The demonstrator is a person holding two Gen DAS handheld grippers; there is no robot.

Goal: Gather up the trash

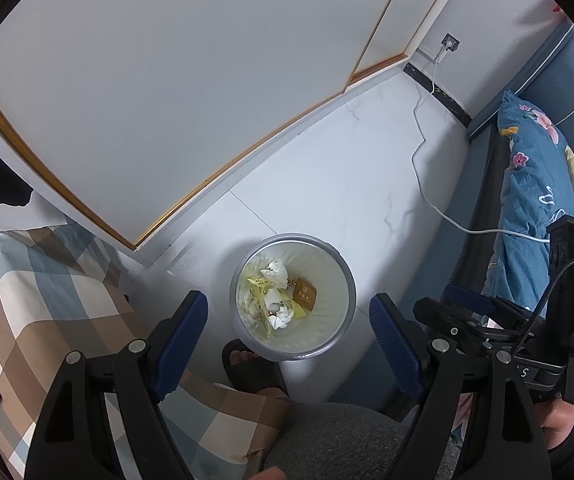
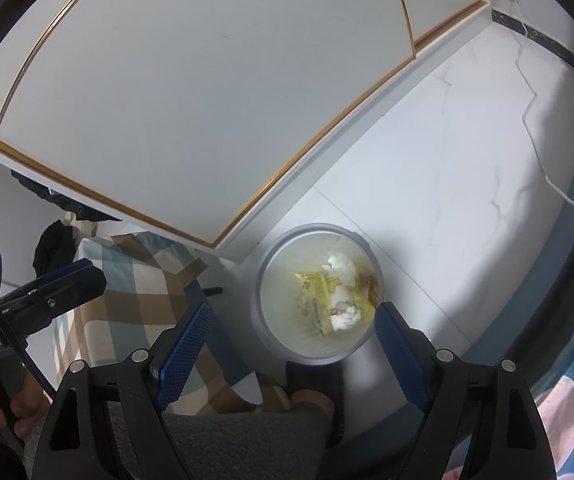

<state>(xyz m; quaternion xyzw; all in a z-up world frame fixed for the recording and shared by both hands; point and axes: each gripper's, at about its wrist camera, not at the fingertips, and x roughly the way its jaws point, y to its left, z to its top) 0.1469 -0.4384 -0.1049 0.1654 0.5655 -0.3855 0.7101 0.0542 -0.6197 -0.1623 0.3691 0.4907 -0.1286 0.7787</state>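
The trash bin (image 1: 293, 296) stands on the white floor (image 1: 347, 184), holding crumpled tissues (image 1: 276, 273) and yellow wrappers (image 2: 319, 286). Bare floor opens toward 1 o'clock. A checkered bed edge (image 1: 47, 280) lies at 9 o'clock. Left gripper (image 1: 289, 334) and right gripper (image 2: 293, 346) both hover wide apart, holding nothing.

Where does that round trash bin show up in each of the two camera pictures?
Left wrist view: the bin sits low in the middle, between the open left gripper's blue fingers.
Right wrist view: the bin is low, right of centre, partly behind the open right gripper's right finger.
Shared landmark: the checked cloth left of the bin.
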